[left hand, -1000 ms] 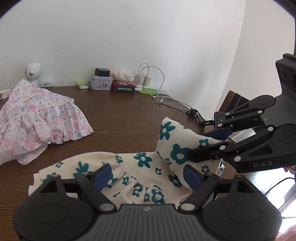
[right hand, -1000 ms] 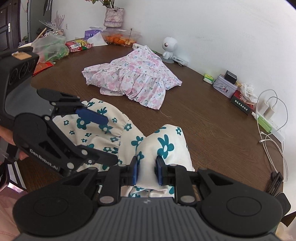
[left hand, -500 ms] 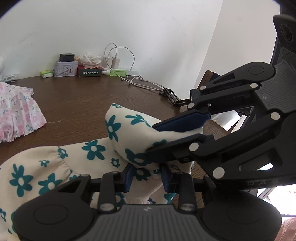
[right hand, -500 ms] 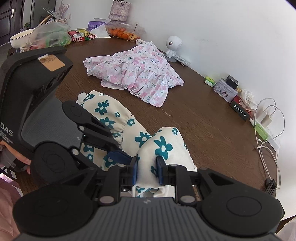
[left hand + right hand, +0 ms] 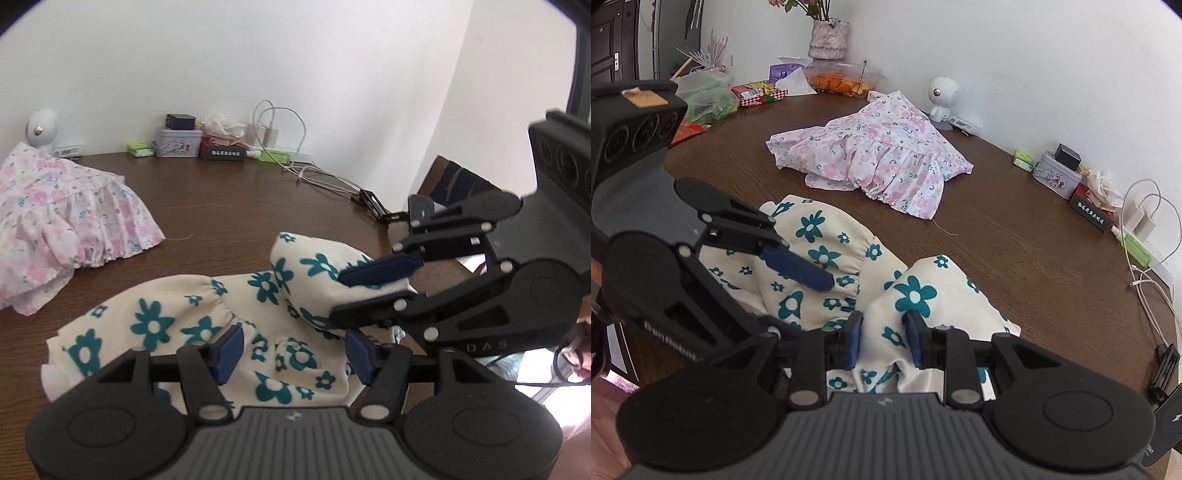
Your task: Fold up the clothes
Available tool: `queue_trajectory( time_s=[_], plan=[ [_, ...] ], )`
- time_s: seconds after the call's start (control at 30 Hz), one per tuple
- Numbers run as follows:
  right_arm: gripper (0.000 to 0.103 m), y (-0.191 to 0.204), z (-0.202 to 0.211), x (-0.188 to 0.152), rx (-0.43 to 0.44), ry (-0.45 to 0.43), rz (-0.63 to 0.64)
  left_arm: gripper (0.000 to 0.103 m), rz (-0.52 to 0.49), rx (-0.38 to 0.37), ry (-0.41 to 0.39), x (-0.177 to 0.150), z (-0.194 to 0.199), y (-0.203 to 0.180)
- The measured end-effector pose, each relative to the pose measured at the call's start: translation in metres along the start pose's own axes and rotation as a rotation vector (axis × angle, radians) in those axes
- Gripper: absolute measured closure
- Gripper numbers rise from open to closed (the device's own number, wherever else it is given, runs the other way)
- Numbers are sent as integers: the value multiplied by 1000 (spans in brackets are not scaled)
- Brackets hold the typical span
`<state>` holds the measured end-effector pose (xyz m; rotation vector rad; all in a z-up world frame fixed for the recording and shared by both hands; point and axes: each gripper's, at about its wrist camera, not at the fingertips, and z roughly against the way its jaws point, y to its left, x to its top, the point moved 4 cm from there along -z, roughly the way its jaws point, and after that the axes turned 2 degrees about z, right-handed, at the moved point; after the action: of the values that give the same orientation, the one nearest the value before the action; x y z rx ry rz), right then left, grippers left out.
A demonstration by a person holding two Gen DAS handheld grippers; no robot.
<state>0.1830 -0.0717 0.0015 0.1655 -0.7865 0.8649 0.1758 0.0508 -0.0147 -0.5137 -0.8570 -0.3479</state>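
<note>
A cream garment with teal flowers (image 5: 192,317) lies bunched at the table's near edge; it also shows in the right wrist view (image 5: 827,258). My left gripper (image 5: 291,350) is open just above the garment, holding nothing. My right gripper (image 5: 884,336) has its jaws partly parted around a raised fold of the garment (image 5: 916,295), with cloth between the pads. In the left wrist view the right gripper (image 5: 373,284) grips that fold from the right. A pink floral dress (image 5: 871,155) lies spread farther back on the table.
The brown wooden table (image 5: 229,206) carries a tin and small boxes (image 5: 177,142), a charger with white cables (image 5: 295,162) and a white round camera (image 5: 943,96) along the wall. Bags, a vase and food boxes (image 5: 827,74) stand at the far end.
My left gripper opened, let go of the garment and pulled back to the left. My right gripper's jaws widened a little, with the fold still between them.
</note>
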Motion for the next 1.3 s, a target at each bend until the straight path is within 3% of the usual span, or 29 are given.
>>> queue_trajectory(
  time_s=[0.13, 0.3, 0.43, 0.47, 0.6, 0.7, 0.8, 0.97, 1.03, 1.07, 1.13, 1.17, 1.3],
  plan=[
    [75, 5, -3, -5, 16, -20, -13, 43, 55, 31, -62, 19, 23, 16],
    [74, 8, -1, -14, 28, -59, -37, 43, 73, 45, -102, 38, 24, 16],
    [46, 3, 20, -23, 46, -143, -92, 43, 79, 34, -94, 46, 10, 9],
    [44, 1, 25, -25, 51, -164, -106, 43, 77, 29, -92, 48, 7, 6],
    [43, -5, 44, -33, 67, -238, -157, 45, 36, -17, -91, 59, -11, -11],
    [43, -12, 39, -38, 70, -235, -174, 55, -21, -49, -76, 67, -29, -28],
    [59, -19, 34, -42, 74, -233, -190, 65, -54, -29, -46, 68, -49, -36],
    [60, -30, 26, -49, 79, -228, -217, 70, -62, 39, 8, 57, -64, -25],
    [60, -35, 23, -52, 81, -227, -228, 71, -10, 38, 5, 54, -60, -10],
    [60, -37, 21, -54, 82, -226, -234, 70, 16, 38, 4, 52, -58, -2],
    [60, -41, 20, -56, 86, -228, -247, 49, 94, 13, -4, 53, -53, 18],
    [59, -43, 21, -57, 90, -238, -258, 44, 123, -8, -3, 53, -52, 25],
    [59, -52, 28, -64, 106, -264, -319, 43, 152, -135, 27, 56, -55, 41]
  ],
)
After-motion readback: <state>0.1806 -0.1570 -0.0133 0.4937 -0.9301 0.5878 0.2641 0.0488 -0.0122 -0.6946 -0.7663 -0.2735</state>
